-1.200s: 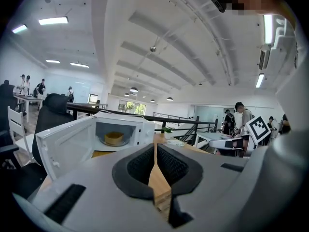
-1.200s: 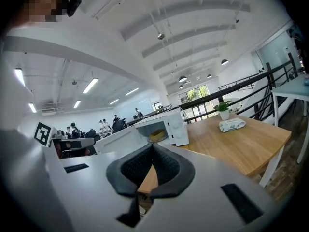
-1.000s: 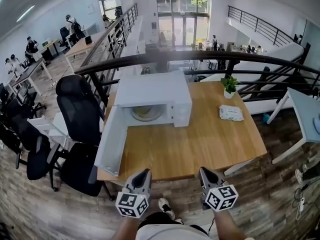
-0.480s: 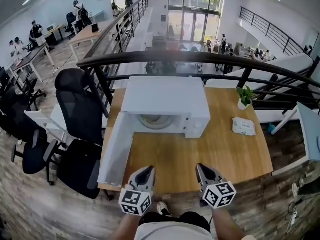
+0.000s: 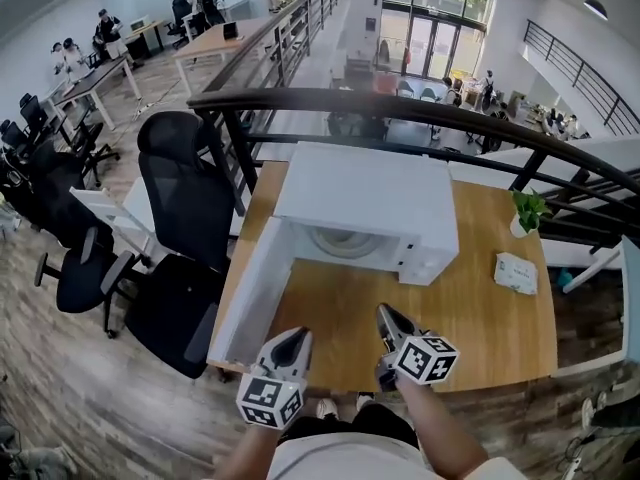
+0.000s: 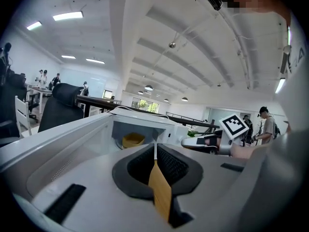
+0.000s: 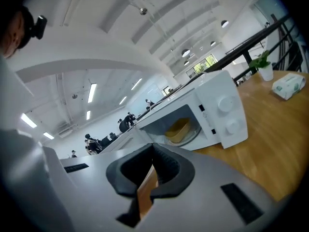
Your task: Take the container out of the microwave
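A white microwave [image 5: 372, 200] stands on the wooden table [image 5: 480, 318] with its door [image 5: 252, 290] swung open to the left. Inside, on the turntable, sits a yellowish container [image 5: 340, 240], also seen as a yellow bowl [image 6: 132, 139] in the left gripper view and in the right gripper view [image 7: 179, 129]. My left gripper [image 5: 296, 337] hangs over the table's front edge by the door's corner, jaws shut and empty. My right gripper [image 5: 385, 317] is over the table in front of the cavity, jaws shut and empty. Both are well short of the container.
Black office chairs [image 5: 188, 193] stand left of the table. A dark railing [image 5: 420, 108] runs behind the microwave. A small potted plant [image 5: 528, 210] and a white wipes packet [image 5: 516, 272] sit at the table's right side.
Both grippers have moved forward, from beyond the table's front edge to over it. The right one went further and rolled. The microwave now looks nearer.
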Tool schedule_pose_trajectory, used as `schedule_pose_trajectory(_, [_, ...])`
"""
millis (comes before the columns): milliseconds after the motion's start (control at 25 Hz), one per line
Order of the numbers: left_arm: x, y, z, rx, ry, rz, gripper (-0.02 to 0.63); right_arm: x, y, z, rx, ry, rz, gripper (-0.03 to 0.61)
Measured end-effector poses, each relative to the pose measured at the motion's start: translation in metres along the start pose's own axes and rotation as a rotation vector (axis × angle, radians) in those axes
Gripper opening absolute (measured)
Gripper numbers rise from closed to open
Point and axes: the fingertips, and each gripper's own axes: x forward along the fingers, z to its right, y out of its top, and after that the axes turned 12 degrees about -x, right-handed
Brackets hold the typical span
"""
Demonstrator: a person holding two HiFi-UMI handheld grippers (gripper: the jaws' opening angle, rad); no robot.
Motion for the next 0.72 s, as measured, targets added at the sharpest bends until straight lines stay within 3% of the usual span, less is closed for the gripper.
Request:
schedule_pose_trajectory(400, [0.012,-0.008,-0.014,-0.034,0.092,0.011,0.044,0.122,-0.013,0.032,0.409,0.065,0.014,0.044])
schedule_pose_trajectory(520, [0.017,-0.008,-0.024,-0.056,0.119,0.019,0.044,0.151,-0.020,0.053,0.544,-0.006,0.027,0.091])
schedule_pose_trajectory(720, [0.023,-0.005,-0.039,-0.050,0.161,0.014,0.044,0.196,-0.036,0.083,0.672,-0.173,0.032,0.094])
